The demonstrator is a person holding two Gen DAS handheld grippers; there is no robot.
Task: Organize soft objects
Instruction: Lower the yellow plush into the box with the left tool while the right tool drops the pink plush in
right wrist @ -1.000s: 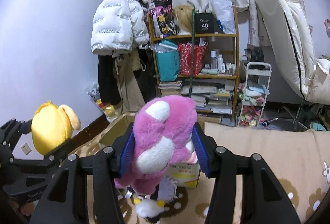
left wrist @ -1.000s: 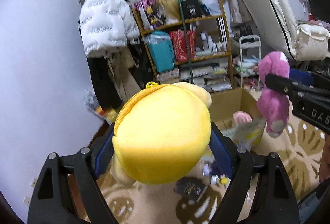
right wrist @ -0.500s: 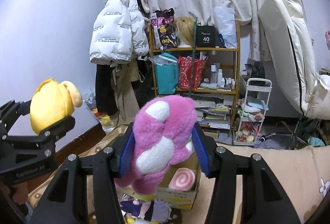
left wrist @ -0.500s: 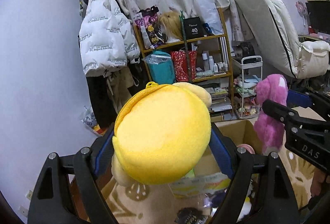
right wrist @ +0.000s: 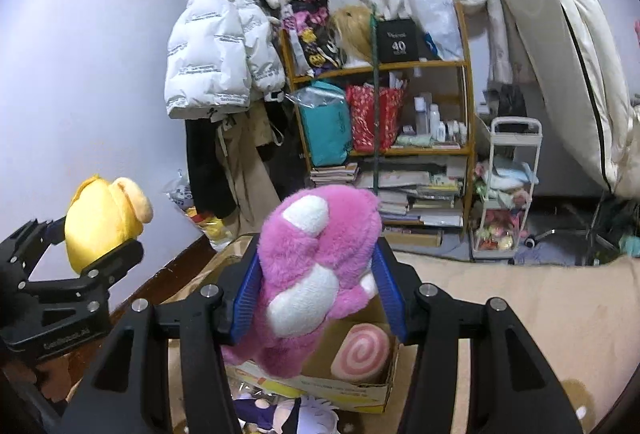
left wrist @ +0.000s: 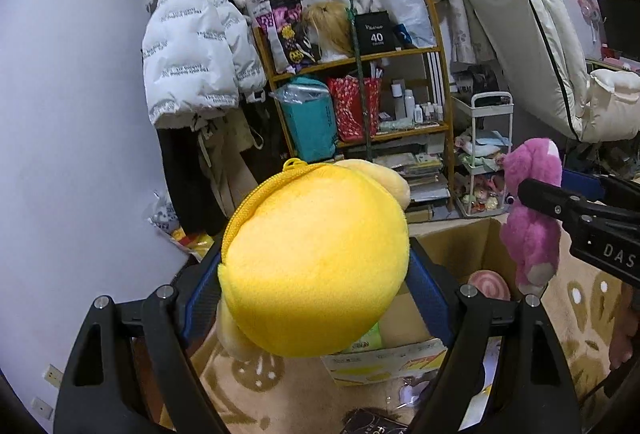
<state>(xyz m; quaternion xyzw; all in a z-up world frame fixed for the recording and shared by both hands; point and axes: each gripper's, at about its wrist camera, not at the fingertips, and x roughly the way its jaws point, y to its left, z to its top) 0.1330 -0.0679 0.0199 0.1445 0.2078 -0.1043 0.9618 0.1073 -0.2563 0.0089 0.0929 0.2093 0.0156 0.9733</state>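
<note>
- yellow plush [left wrist: 316, 266], paler yellow ear
- pink plush bear [right wrist: 316, 274], white patches
- pink-and-white swirl roll plush [right wrist: 362, 352]
- white puffer jacket [left wrist: 196, 58], grey lettering
- teal bag [right wrist: 326, 128]; red patterned bag [right wrist: 374, 118]
- tan rug [left wrist: 588, 310], brown-and-white leaf print
- gripper pads [right wrist: 246, 298] blue

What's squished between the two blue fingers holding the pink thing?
In the right wrist view, a pink plush toy with white patches fills the gap of the right gripper. Below it sits a cardboard box.
</note>
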